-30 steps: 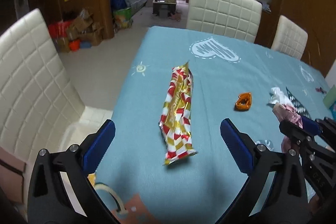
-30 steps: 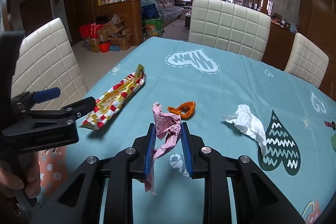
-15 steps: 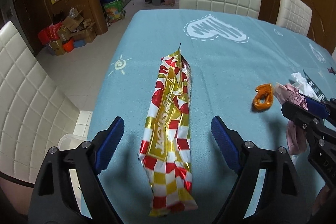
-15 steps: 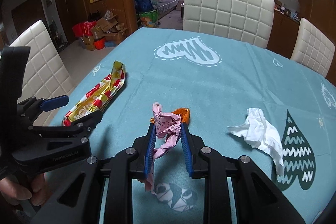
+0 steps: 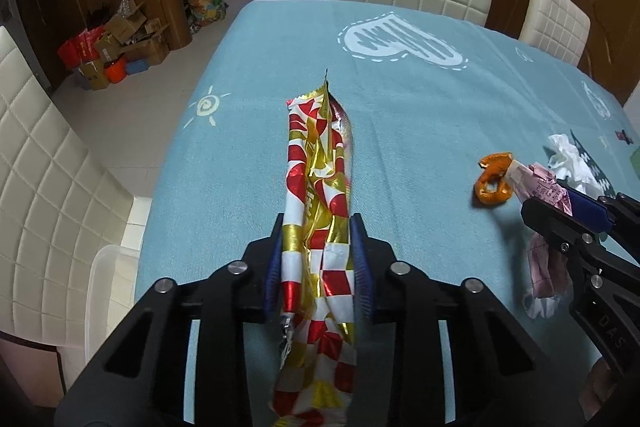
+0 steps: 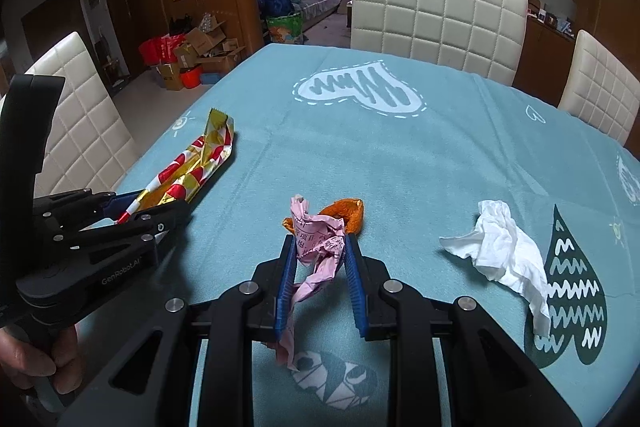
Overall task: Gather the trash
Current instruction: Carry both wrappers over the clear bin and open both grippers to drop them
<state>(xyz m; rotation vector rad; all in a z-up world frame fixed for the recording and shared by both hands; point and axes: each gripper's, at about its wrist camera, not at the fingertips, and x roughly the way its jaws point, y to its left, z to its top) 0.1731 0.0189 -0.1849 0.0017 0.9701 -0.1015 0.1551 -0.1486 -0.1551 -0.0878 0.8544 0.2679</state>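
Note:
My left gripper [image 5: 318, 227] is shut on a long red, gold and white snack wrapper [image 5: 318, 179] that lies along the blue tablecloth [image 5: 400, 99]; it also shows in the right wrist view [image 6: 192, 167], with the left gripper [image 6: 160, 215] clamped on its near end. My right gripper [image 6: 320, 247] is shut on a crumpled pink paper [image 6: 320, 239], seen in the left wrist view [image 5: 540, 187] at the right. An orange peel [image 6: 348, 213] lies just beyond the pink paper. A crumpled white tissue [image 6: 504, 251] lies to the right.
White padded chairs stand at the far side [image 6: 436, 15], far right [image 6: 600, 83] and left [image 5: 44, 187]. A clear plastic bin [image 5: 108, 291] sits below the table's left edge. Cardboard boxes [image 5: 116, 43] clutter the floor beyond.
My left gripper moved forward over the snack wrapper and shut on its near end. My right gripper kept its hold on the pink paper and moved slightly forward toward the peel.

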